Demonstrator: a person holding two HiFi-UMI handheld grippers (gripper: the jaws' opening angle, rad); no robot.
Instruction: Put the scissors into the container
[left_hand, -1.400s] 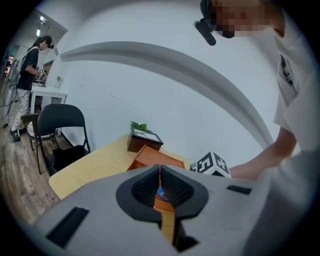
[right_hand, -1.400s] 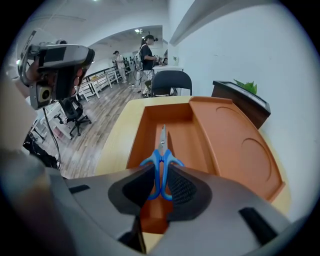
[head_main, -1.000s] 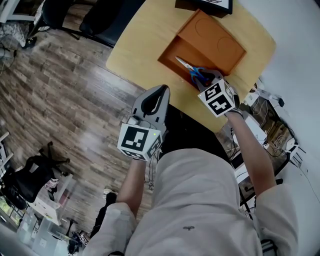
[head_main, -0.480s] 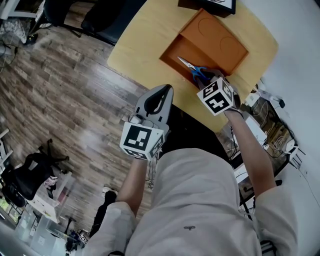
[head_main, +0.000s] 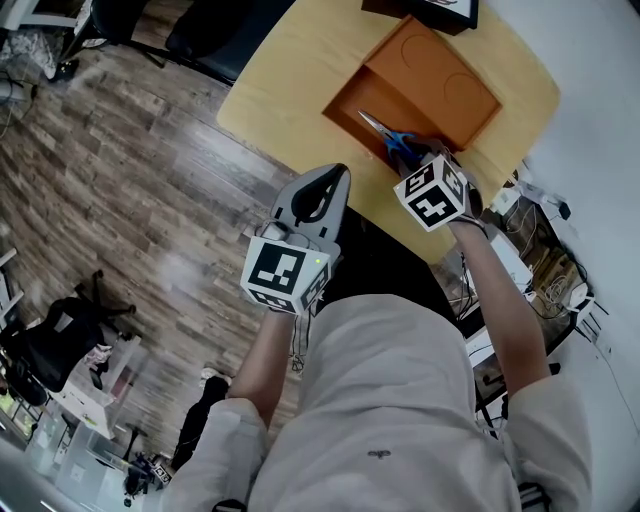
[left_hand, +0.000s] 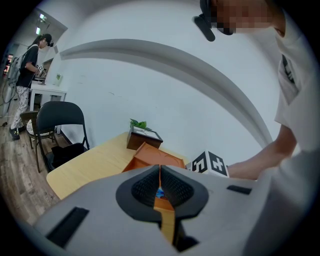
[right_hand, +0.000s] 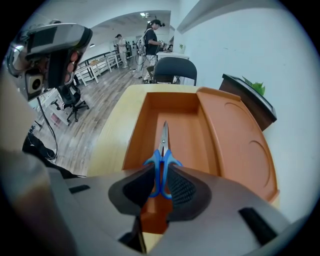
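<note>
Right gripper (right_hand: 161, 172) still grasps blue-handled steel scissors (right_hand: 163, 145), barely moved, over orange plastic container (right_hand: 235, 145) mid-frame. Release seems next. Left gripper (left_hand: 160, 176) clenched, empty.

My right claw (right_hand: 161, 176) is clamped on the blue handles of the scissors (right_hand: 163, 142). The blades point away from me over the deeper left compartment of the orange container (right_hand: 200, 135). Can't tell if the tips touch the bottom. The container sits on the pale wood desk (right_hand: 116, 135), and there's a black chair (right_hand: 175, 67) past the far end.
</note>
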